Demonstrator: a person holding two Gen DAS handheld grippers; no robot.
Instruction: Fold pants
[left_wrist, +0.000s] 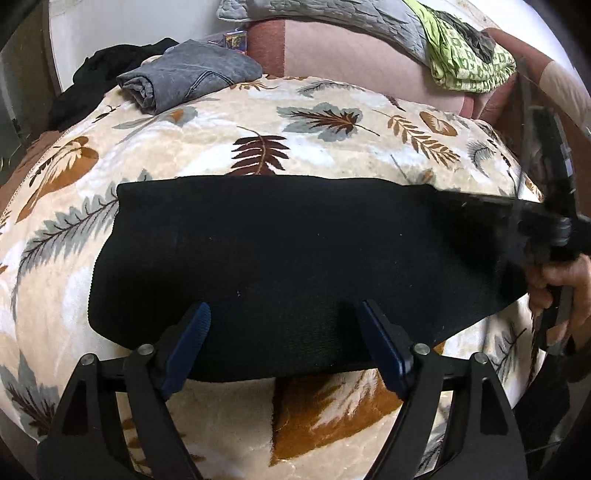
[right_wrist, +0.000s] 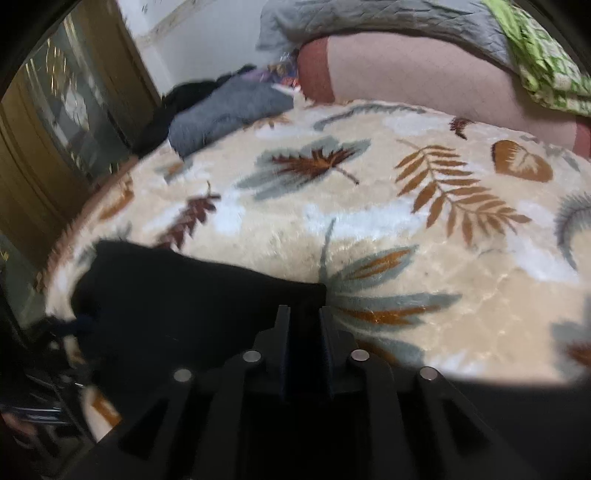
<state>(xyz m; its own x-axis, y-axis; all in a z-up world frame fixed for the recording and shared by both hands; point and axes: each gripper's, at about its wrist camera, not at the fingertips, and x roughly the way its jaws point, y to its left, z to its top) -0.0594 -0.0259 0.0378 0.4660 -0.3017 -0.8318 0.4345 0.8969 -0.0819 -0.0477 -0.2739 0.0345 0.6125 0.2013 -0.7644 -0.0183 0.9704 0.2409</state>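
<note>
— Left gripper (left_wrist: 284, 306) with jaws wide apart, holding nothing, over the near edge of the black pants (left_wrist: 277, 251).
— And the right gripper (right_wrist: 303, 312)?
— Fingers nearly together, seemingly clamped on a corner of the pants.
— Place of the pants?
— Flat on the near part of the leaf blanket (left_wrist: 332, 122), seemingly folded already into one long band.
— Left to do?
— Probably folding the band across, once or twice.
</note>
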